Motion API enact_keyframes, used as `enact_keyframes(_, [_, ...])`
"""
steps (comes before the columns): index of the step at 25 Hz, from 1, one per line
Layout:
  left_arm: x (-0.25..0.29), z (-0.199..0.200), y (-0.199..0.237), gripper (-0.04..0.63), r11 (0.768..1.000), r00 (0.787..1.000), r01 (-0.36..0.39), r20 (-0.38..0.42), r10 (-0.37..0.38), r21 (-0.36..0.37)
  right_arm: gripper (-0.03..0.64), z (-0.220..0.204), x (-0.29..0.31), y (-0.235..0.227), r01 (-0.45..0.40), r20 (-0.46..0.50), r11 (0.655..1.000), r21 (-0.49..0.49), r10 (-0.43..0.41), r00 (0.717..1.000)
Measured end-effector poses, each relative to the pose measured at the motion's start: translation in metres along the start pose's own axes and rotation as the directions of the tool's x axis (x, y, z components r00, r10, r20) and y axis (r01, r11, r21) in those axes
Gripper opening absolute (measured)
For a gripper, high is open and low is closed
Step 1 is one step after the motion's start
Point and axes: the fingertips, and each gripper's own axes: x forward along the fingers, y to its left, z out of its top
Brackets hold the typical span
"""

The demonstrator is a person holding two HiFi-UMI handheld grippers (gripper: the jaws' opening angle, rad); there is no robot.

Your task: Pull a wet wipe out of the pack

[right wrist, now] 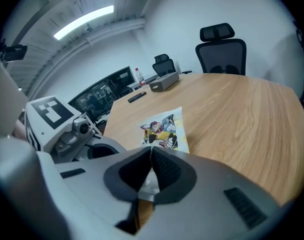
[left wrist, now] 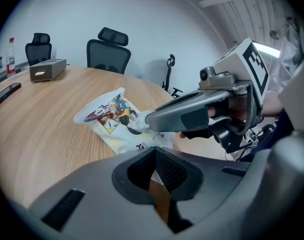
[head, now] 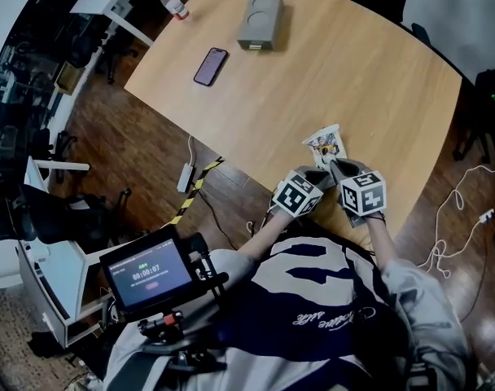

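Note:
The wet wipe pack (head: 325,145), white with a cartoon print, lies flat on the wooden table (head: 329,63) near its front edge. Both grippers meet at its near end. In the left gripper view, my left gripper (left wrist: 154,151) is shut, with the pack's (left wrist: 109,116) white near edge caught between its pads. My right gripper (left wrist: 148,120) reaches in from the right, its tips shut on a small white tab (left wrist: 135,125) on the pack's top face. I cannot tell whether it is a flap or a wipe. White material shows between the right gripper's (right wrist: 151,153) pads.
Farther back on the table lie a dark phone (head: 211,65), a grey box (head: 261,21) and a bottle (head: 173,2). Office chairs (left wrist: 108,51) stand beyond the far edge. A device with a lit screen (head: 146,274) sits at my lap; cables lie on the floor (head: 455,210).

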Motion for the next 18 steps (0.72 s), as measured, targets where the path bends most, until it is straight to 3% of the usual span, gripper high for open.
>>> enact_keyframes(8, [0.001,-0.001,0.004,0.002,1.0,1.0,-0.014,-0.014,0.015,0.016,0.0,0.016,-0.024,0.006,-0.081,0.112,0.987,0.138,0.066,0.992])
enact_keyframes(18, [0.003,-0.001,0.005,0.002,1.0,1.0,-0.016,-0.027,0.016,0.024,0.0,0.023,-0.048,0.012,-0.084,0.152,0.988,0.13,0.064,0.986])
